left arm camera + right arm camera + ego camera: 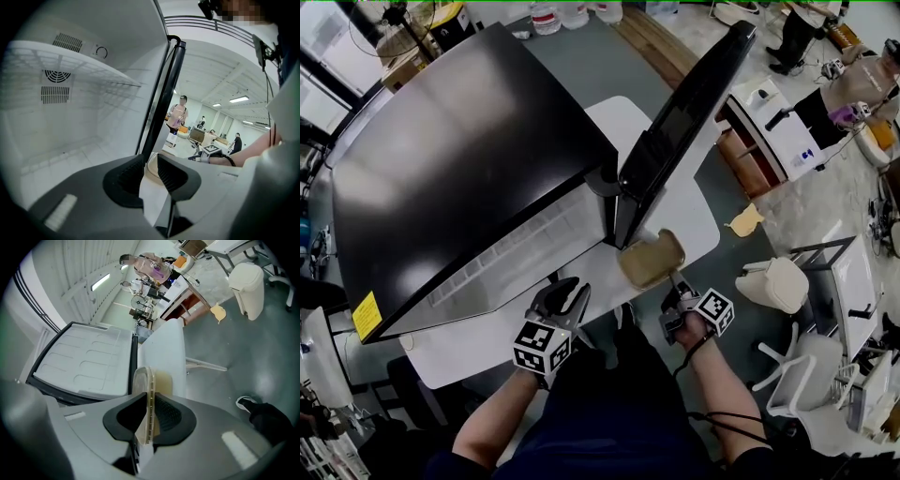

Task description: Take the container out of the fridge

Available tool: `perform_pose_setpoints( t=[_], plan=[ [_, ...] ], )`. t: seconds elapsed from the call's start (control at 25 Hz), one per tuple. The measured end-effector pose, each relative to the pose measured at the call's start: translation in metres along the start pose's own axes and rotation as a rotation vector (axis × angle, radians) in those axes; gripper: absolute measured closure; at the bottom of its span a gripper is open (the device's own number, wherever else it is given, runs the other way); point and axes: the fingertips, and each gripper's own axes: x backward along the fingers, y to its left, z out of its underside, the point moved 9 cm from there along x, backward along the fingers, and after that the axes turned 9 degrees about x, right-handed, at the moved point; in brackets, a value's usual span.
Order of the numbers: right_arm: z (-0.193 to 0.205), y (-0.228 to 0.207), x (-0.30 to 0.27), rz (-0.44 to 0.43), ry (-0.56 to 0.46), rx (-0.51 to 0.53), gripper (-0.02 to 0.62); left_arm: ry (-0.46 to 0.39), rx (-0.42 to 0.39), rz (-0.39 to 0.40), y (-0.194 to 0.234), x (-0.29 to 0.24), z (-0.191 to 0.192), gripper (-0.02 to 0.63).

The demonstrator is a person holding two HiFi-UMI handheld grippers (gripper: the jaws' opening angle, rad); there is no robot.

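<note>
The container [649, 259] is a shallow clear tub with beige contents. It hangs outside the black fridge [469, 150], just below the lower corner of the open door [694, 103] and above the white table [698, 220]. My right gripper [675, 283] is shut on its near rim. In the right gripper view the container [149, 380] stands edge-on, clamped between the jaws of the right gripper [149, 420]. My left gripper [567, 292] is open at the fridge's front opening, left of the container, holding nothing. The left gripper [150, 177] faces the white interior with its wire shelf [70, 65].
The door's white inner liner [89, 362] lies left of the container. A white bin [775, 281] and a folding chair [806, 366] stand on the grey floor to my right. A white machine on a wooden cabinet [769, 122] sits beyond the door. People stand far off [178, 112].
</note>
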Motion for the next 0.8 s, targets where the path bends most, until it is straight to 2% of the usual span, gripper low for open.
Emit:
perform_pose_setpoints(
  t=[0.2,0.4,0.64,0.8],
  plan=[
    [-0.004,0.001,-0.004,0.011,0.013,0.007,0.534,-0.004,0.012,-0.013,0.003,-0.001,0.0,0.512],
    [-0.007,0.005,-0.002,0.041,0.016,0.081,0.521,-0.01,0.017,-0.011,0.001,-0.002,0.0,0.514],
    [-0.007,0.007,0.003,0.054,0.018,0.153,0.416,-0.013,0.019,-0.013,0.001,0.001,0.002,0.512],
    [-0.009,0.013,0.01,0.087,0.004,0.228,0.387,-0.022,0.023,-0.017,0.004,0.007,0.001,0.513]
  ],
)
